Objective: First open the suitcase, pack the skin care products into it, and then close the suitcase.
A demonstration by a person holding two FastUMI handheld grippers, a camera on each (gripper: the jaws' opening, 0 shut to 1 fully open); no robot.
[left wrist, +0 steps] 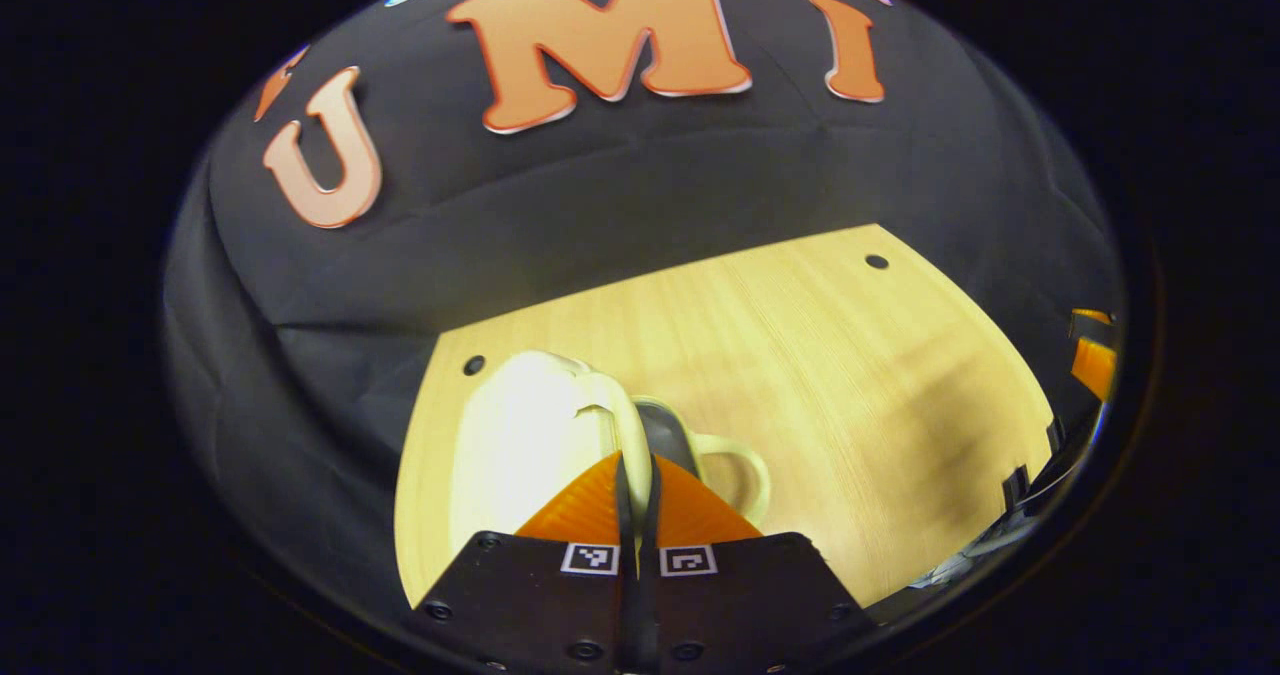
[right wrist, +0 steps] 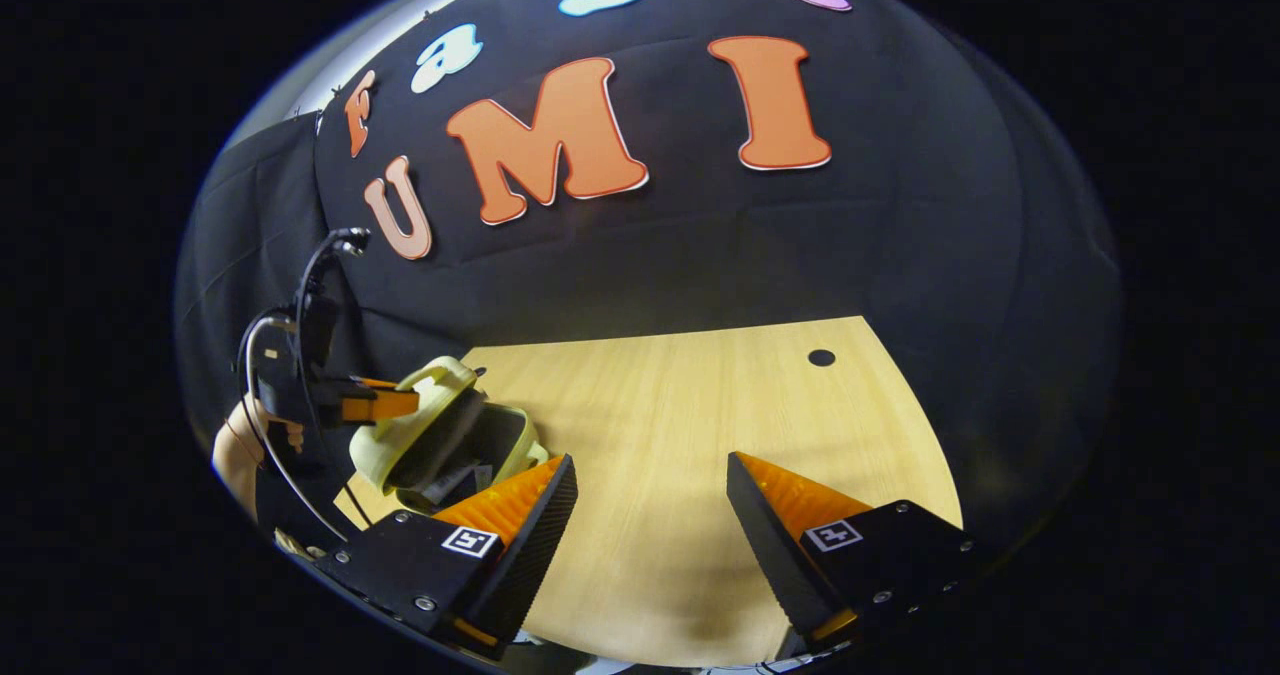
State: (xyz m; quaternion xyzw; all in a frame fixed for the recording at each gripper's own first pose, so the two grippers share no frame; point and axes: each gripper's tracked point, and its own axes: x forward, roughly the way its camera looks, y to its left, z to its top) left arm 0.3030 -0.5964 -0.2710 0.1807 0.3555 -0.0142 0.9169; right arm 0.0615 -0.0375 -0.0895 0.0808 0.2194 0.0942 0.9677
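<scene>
A small cream suitcase (left wrist: 520, 435) stands at the near left of the wooden table (left wrist: 800, 355), its lid tilted up off the base. In the left gripper view my left gripper (left wrist: 637, 475) is shut on the lid's rim, and the case's handle (left wrist: 740, 465) sticks out just to the right. In the right gripper view the suitcase (right wrist: 440, 435) gapes partly open with a dark inside, and the left gripper (right wrist: 385, 405) pinches the raised lid from the left. My right gripper (right wrist: 650, 465) hovers open over bare table, to the right of the case.
The table has small dark holes (left wrist: 877, 261) (right wrist: 821, 357) near its back edge. Black cloth walls close in behind and at both sides. A hand (right wrist: 235, 455) holds the left gripper, with cables above it. Orange and black gear (left wrist: 1090, 360) sits at the far right edge.
</scene>
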